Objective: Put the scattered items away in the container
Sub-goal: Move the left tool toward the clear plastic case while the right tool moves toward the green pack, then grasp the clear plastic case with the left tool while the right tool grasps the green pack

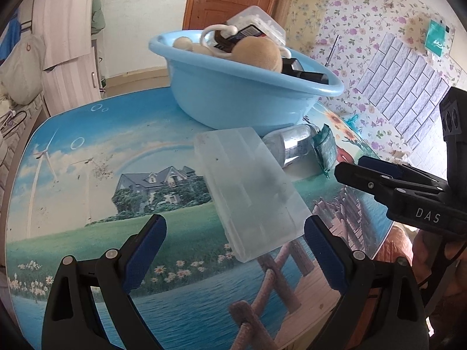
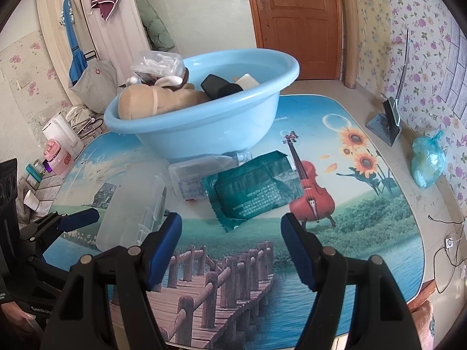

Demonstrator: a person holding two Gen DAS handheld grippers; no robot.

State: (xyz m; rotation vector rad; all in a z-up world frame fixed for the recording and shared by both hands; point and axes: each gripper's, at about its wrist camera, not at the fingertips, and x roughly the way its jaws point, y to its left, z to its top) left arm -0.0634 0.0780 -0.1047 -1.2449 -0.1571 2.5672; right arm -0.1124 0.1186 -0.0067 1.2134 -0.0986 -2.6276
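Note:
A light blue basin [image 1: 233, 99] [image 2: 210, 131] stands at the back of the picture-printed table [image 1: 87, 175], piled with a tan plush toy [image 1: 258, 52], a clear box and black items. In front of it lie a frosted plastic box [image 1: 251, 186] [image 2: 131, 213], a clear bottle [image 1: 294, 145] [image 2: 192, 175] on its side and a dark green packet [image 2: 256, 186] [image 1: 324, 148] that leans over the bottle. My left gripper [image 1: 235, 248] is open, and the frosted box's near end reaches between its fingertips without being pressed. My right gripper [image 2: 232, 239] is open just short of the green packet, nothing between its pads.
A white kettle [image 2: 62, 137], a pink bottle [image 2: 55, 157] and small tubes crowd a shelf beside the table's left side. On the floor to the right are a blue plastic bag [image 2: 427, 163], a dustpan [image 2: 385, 125] and cables. A wooden door [image 2: 297, 23] is behind.

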